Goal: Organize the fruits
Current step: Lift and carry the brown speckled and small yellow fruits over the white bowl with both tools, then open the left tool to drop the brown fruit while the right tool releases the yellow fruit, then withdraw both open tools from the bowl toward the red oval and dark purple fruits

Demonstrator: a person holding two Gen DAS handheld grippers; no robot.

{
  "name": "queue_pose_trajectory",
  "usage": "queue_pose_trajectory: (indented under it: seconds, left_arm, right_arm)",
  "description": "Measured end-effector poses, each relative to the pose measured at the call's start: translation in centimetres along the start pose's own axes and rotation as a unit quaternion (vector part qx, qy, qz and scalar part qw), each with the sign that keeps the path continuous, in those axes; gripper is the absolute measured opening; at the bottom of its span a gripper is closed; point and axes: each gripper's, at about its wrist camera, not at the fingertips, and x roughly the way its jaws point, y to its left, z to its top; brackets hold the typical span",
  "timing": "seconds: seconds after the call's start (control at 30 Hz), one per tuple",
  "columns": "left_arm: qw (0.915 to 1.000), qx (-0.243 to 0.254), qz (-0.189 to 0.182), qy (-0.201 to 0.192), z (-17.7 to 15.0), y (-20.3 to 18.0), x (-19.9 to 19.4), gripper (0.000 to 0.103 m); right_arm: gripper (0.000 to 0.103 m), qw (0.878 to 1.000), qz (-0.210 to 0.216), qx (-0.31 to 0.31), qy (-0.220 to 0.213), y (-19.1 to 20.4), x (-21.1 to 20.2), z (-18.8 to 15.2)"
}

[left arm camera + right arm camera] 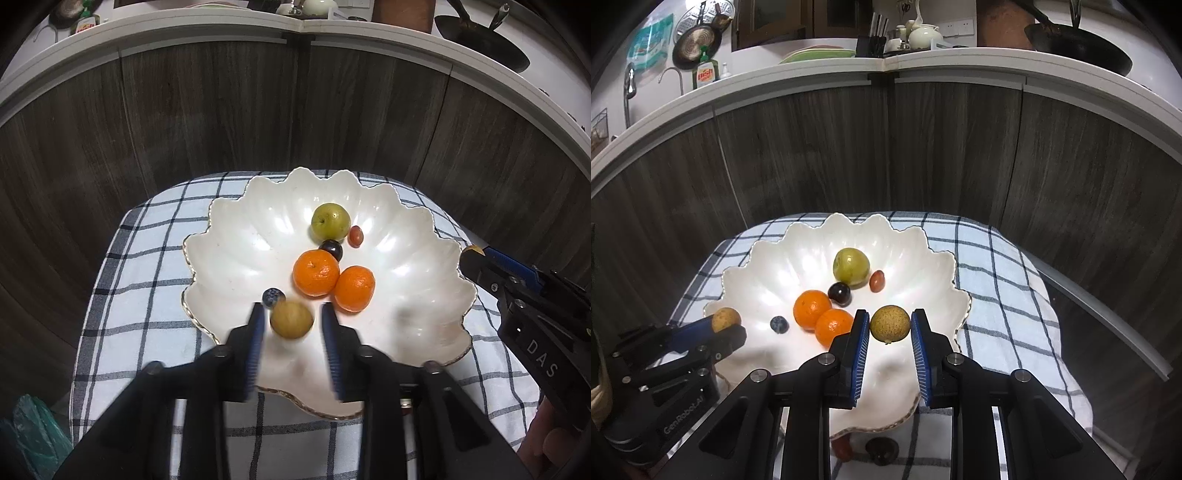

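A white shell-shaped dish (pixel 236 254) (pixel 923 266) with a gold rim sits on a checked cloth. In it lie a green fruit (pixel 330 220), a small red fruit (pixel 356 236), a dark grape (pixel 330 249), two oranges (pixel 316 272) (pixel 354 288) and a blueberry (pixel 273 296). My left gripper (pixel 292 308) (pixel 729 326) hangs over the dish's near left edge. It is open, with a blurred yellow-brown round fruit (pixel 291 319) (pixel 726 319) between its pads and a gap on each side. My right gripper (pixel 890 314) (pixel 472 258) is shut on a second yellow-brown fruit (pixel 890 324) above the dish's near right part.
The checked cloth (pixel 997 280) covers a small table in front of dark wood cabinet fronts (pixel 923 147). A red fruit (pixel 842 448) and a dark one (pixel 881 448) lie on the cloth by the dish's front edge. A green bag (pixel 33 432) is low on the left.
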Motion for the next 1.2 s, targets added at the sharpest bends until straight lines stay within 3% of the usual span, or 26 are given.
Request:
queue_pose_trajectory:
  seconds: [0.03, 0.2, 0.33, 0.53, 0.8, 1.2]
  left_arm:
    - [1.0, -0.001, 0.001, -0.002, 0.0, 0.0, -0.1, 0.048]
    - [0.9999, -0.002, 0.011, -0.006, 0.0, 0.2, -0.3, 0.055]
    - [0.9997, -0.002, 0.02, -0.013, 0.2, 0.5, -0.7, 0.064]
    - [0.9994, -0.009, 0.028, -0.021, 0.7, 0.8, -1.4, 0.075]
    - [0.9986, -0.01, 0.037, -0.035, 1.1, 0.7, -2.8, 0.081]
    - [0.9973, -0.009, 0.045, -0.057, 1.2, 0.3, -5.2, 0.082]
  right_arm:
    - [0.025, 1.0, 0.0, -0.001, 0.0, 0.0, 0.0, 0.0]
    - [0.027, 1.0, -0.005, -0.003, 0.0, 0.0, 0.1, 0.0]
    - [0.055, 1.0, -0.011, 0.002, -0.006, -0.1, -0.1, 0.2]
    - [0.067, 1.0, -0.014, 0.003, -0.02, 0.0, -1.0, 0.5]
    - [0.069, 0.999, -0.019, 0.004, -0.031, -0.1, -2.2, 0.8]
    - [0.069, 0.999, -0.017, 0.007, -0.045, -0.3, -4.2, 1.0]
